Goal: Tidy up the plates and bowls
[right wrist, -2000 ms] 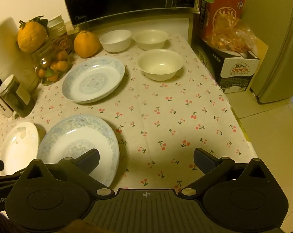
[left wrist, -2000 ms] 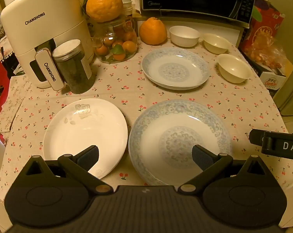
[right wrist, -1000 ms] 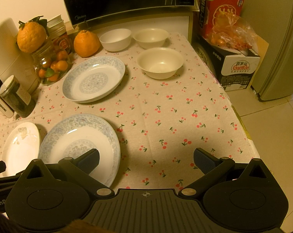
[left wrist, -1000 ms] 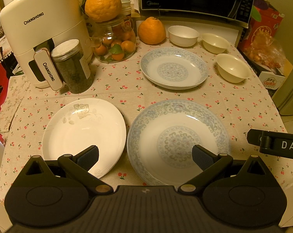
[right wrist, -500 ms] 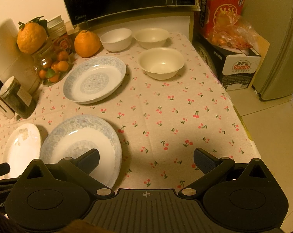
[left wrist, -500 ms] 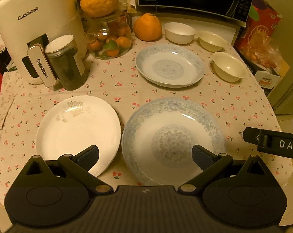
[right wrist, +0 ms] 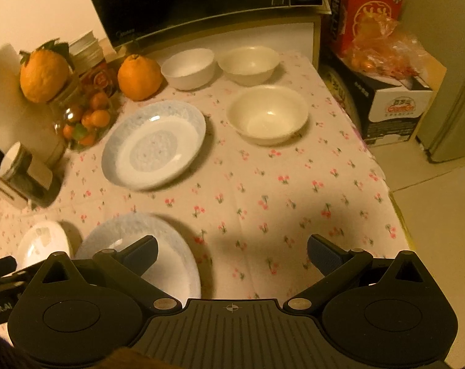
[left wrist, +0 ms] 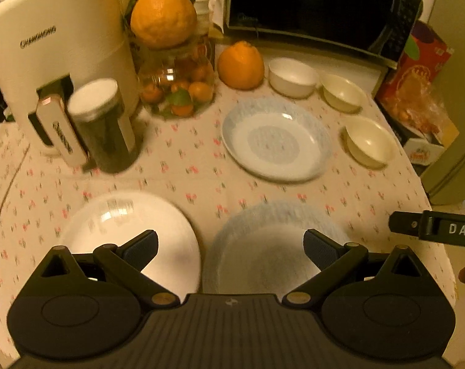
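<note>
My left gripper (left wrist: pixel 230 247) is open and empty above the table's near edge, over the gap between a plain white plate (left wrist: pixel 121 224) and a blue-patterned plate (left wrist: pixel 278 230). A second blue-patterned plate (left wrist: pixel 277 143) lies farther back. Three bowls stand at the back right: a white one (left wrist: pixel 292 77) and two cream ones (left wrist: pixel 343 92) (left wrist: pixel 369 141). My right gripper (right wrist: pixel 232 253) is open and empty over bare cloth, right of the near blue plate (right wrist: pixel 167 246). The far blue plate (right wrist: pixel 154 144) and the nearest cream bowl (right wrist: pixel 267 115) show ahead of it.
A cream air fryer (left wrist: pixel 57 61), a dark jar (left wrist: pixel 104 126), a glass jar of small oranges (left wrist: pixel 177 89) and a large orange (left wrist: pixel 241 66) crowd the back left. A microwave (left wrist: pixel 321 6) stands behind. A carton (right wrist: pixel 392 104) sits off the table's right edge.
Both grippers have moved forward over the table, so the near plates now sit lower in view. Nothing was gripped and no dish moved.
</note>
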Demonstrator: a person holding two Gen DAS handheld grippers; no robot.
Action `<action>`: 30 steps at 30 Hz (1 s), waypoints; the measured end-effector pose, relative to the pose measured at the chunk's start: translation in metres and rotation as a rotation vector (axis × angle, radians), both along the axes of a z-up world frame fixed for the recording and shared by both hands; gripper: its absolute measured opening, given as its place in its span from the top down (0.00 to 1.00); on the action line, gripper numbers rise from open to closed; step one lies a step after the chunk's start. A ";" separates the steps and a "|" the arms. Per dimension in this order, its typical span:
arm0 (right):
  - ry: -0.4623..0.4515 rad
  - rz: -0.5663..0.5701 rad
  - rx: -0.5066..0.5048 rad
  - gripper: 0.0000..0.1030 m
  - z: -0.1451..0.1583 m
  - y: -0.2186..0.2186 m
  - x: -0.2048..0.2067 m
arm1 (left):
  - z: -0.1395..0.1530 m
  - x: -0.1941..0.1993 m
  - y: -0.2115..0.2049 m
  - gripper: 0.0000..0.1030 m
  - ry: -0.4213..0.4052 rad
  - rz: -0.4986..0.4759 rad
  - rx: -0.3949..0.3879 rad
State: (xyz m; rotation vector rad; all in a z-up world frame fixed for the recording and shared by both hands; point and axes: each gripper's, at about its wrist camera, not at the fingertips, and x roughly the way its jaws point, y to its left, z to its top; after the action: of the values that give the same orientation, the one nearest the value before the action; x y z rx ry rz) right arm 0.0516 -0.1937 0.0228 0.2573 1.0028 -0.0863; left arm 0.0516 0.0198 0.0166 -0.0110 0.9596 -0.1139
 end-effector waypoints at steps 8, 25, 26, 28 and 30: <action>0.024 -0.042 0.149 0.00 -0.019 -0.018 0.034 | -0.007 0.039 0.008 0.05 0.006 0.021 -0.091; -0.051 -0.127 0.590 0.07 -0.072 -0.036 0.080 | -0.057 0.113 0.026 0.41 0.057 0.071 -0.358; -0.060 -0.131 0.600 0.08 -0.073 -0.036 0.081 | -0.060 0.115 0.027 0.44 0.051 0.068 -0.370; -0.076 -0.143 0.617 0.12 -0.077 -0.036 0.085 | -0.063 0.119 0.027 0.48 0.039 0.065 -0.384; -0.083 -0.162 0.639 0.16 -0.084 -0.036 0.087 | -0.065 0.124 0.026 0.52 0.023 0.068 -0.386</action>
State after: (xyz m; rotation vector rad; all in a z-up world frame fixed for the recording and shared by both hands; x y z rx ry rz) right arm 0.1388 -0.2300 -0.0611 0.9192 0.9027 0.1019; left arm 0.1759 0.0458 -0.0488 -0.4010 0.9468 -0.2353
